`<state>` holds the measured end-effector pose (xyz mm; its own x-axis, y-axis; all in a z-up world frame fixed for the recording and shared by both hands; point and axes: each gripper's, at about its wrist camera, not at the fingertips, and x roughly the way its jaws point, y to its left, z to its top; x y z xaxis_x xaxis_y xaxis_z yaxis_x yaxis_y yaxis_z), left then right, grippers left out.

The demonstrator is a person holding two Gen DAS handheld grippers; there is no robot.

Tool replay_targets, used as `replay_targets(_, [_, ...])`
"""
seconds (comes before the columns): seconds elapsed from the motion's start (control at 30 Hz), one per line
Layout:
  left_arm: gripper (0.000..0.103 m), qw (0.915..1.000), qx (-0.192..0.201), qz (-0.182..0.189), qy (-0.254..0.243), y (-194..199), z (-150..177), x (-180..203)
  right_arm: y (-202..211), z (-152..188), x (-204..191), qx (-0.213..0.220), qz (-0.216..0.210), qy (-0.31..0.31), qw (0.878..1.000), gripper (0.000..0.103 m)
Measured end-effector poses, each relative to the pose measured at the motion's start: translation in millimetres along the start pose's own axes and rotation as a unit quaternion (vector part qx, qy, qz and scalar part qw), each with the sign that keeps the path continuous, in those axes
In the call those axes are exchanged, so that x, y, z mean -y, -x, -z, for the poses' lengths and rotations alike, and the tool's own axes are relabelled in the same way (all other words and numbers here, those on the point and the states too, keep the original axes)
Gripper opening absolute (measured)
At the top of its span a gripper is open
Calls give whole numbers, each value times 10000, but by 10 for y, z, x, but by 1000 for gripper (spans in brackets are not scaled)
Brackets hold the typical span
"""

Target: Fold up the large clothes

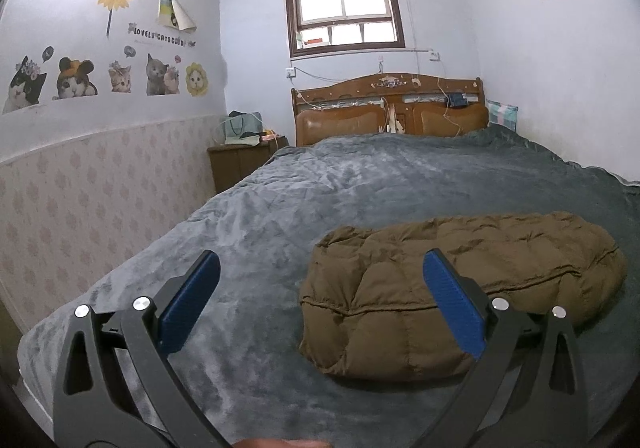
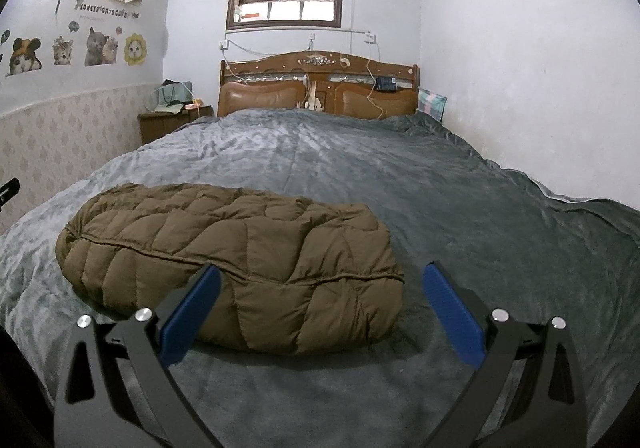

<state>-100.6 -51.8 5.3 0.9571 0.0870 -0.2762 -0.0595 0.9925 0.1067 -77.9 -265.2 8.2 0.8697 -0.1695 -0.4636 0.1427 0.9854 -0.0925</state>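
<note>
Left wrist view shows the left gripper with its jaws spread wide and nothing between them; the blue pads hang over the grey blanket. The brown padded jacket lies on the bed near the foot edge, already gathered into a thick oblong bundle. From this gripper the jacket lies ahead and to the right, and the right pad stands in front of the bundle's near left part.

In the right wrist view the right gripper is also wide open and holds nothing. Here the jacket lies ahead and to the left, with the left pad in front of its near edge. The long axis of the bundle runs across the bed, roughly parallel to the foot edge, so each gripper faces one end of it. Both seem about equally near; whether any pad touches the cloth cannot be told.

The underside of the jacket, its sleeves and its collar are hidden inside the bundle, so how many layers are folded is unclear. The fisheye lens bends the bundle's outline. A finger-like shape at the bottom edge of the left view is cut off.
</note>
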Motion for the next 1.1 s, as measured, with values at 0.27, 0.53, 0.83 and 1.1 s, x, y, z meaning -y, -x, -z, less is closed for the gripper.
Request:
replay_targets(0.27, [100, 10000, -2, 22, 36, -8, 8, 2, 7, 0, -7, -7, 4, -2, 10000, 101])
replay_targets(0.53, [100, 10000, 53, 65, 28, 24, 29, 16, 13, -3, -4, -1, 3, -7, 10000, 101])
replay_targets(0.83, [100, 10000, -5, -13, 18, -6, 14, 54, 10, -7, 8, -7, 0, -5, 10000, 101])
replay_targets(1.1, [100, 10000, 65, 40, 54, 32, 27, 37, 8, -11, 16, -10, -4, 3, 10000, 101])
